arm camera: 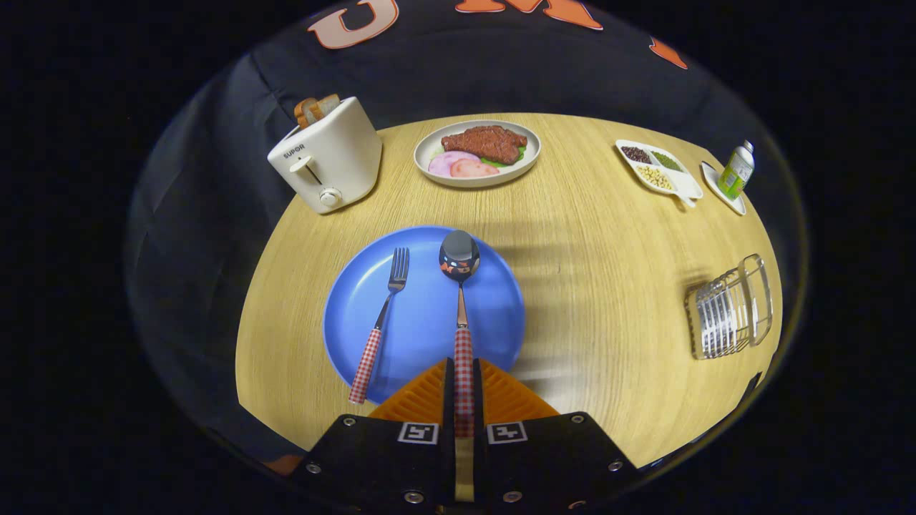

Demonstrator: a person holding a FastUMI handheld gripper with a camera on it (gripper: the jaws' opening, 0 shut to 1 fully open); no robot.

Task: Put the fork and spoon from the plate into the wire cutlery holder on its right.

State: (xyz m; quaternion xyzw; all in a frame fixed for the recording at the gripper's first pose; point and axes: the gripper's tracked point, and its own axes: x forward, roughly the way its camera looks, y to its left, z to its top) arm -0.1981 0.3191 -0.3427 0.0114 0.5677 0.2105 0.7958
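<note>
Spoon [459,286] lies on the blue plate [494,300], bowl pointing away, its checked handle running back between the jaws. The gripper [464,386] has its jaws drawn in close on either side of that handle, pinching it near its end, with both fingers [429,393] pressed flat against it. The spoon's bowl rests near the far rim of the plate.

Fork [379,329] lies beside the spoon on the same plate, to its left and apart from it, tines away. Its checked handle slants outward and its end overhangs the plate's near rim, over the tabletop [587,236].

The plate sits on the wooden tabletop just ahead of the gripper. Well off to the right of the plate, near the tabletop's edge, is the wire holder [730,307], seen at a strong tilt from the lens.

Beyond the plate, at the far side of the tabletop, stands a white dish [476,151] with a brown slab of meat, pink slices and some green. Left of it is a white toaster [328,156] with bread sticking out of the top. At the far right is a divided tray [660,169] holding beans and grains, and just beside it a small bottle [737,170] on a small white saucer [723,189].
</note>
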